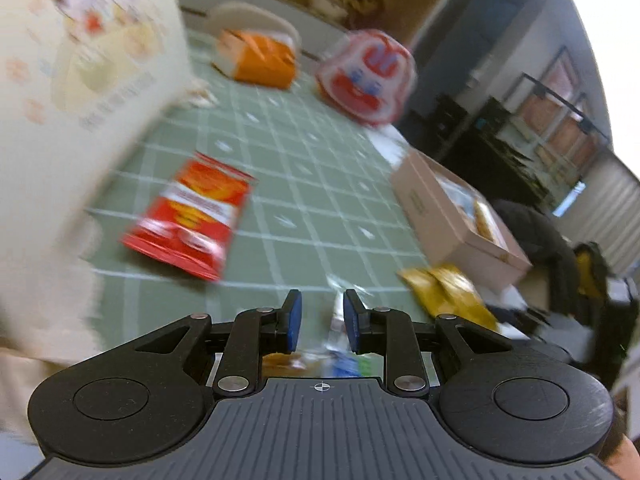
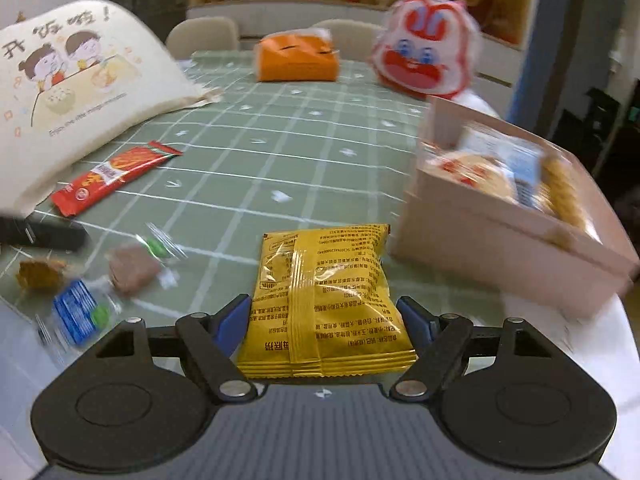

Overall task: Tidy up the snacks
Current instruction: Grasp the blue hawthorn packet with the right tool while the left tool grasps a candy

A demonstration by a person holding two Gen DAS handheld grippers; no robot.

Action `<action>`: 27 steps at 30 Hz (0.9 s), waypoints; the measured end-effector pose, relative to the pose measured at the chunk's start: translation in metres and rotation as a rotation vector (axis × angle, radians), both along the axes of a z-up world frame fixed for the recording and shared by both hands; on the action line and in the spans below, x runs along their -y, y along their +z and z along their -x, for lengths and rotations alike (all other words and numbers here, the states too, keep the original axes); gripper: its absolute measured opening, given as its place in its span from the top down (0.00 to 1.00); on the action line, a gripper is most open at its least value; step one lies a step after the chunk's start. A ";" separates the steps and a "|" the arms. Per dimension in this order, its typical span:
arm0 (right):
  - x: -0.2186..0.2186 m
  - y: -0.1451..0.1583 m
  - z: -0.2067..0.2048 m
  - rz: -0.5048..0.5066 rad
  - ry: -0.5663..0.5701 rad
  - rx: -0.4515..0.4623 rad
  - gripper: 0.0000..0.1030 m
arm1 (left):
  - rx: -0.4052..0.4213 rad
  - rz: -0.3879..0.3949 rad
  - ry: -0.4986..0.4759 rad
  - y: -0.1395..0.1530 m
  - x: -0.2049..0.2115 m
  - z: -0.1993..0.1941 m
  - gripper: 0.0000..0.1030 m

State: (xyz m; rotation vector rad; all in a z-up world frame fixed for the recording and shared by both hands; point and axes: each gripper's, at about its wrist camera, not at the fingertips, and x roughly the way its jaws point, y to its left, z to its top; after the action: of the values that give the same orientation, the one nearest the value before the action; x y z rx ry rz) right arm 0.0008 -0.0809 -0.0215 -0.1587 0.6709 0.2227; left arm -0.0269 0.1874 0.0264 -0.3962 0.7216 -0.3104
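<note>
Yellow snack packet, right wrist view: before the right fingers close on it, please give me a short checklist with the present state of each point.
1. Yellow snack packet lies between the right gripper fingers: ok.
2. Blue pads stand to both sides of the packet, not yet pressing on it: ok; the fingers are open.
3. Packet lies flat on the green checked tablecloth, seam side up: ok.
4. No other snack between the fingers; the brown sweet lies apart at the left: ok.
5. Pink box is open with snacks already in it; room for one more: cannot tell.
6. Left gripper is clear of this packet: ok.
</note>
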 end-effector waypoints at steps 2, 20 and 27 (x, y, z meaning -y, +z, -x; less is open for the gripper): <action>0.014 -0.002 0.008 -0.024 -0.018 -0.001 0.21 | -0.014 -0.031 0.013 0.001 -0.007 0.006 0.74; 0.036 -0.008 0.011 -0.096 -0.105 -0.008 0.12 | 0.002 -0.405 -0.208 -0.008 0.058 0.043 0.71; 0.025 0.005 0.036 -0.021 -0.145 0.173 0.12 | 0.047 -0.299 -0.123 -0.015 0.050 0.056 0.71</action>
State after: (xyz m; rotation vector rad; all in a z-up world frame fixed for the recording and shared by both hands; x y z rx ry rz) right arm -0.0354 -0.1060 -0.0170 -0.1074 0.5050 0.0749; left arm -0.0831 0.1373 0.0116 -0.0612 0.7351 -0.3212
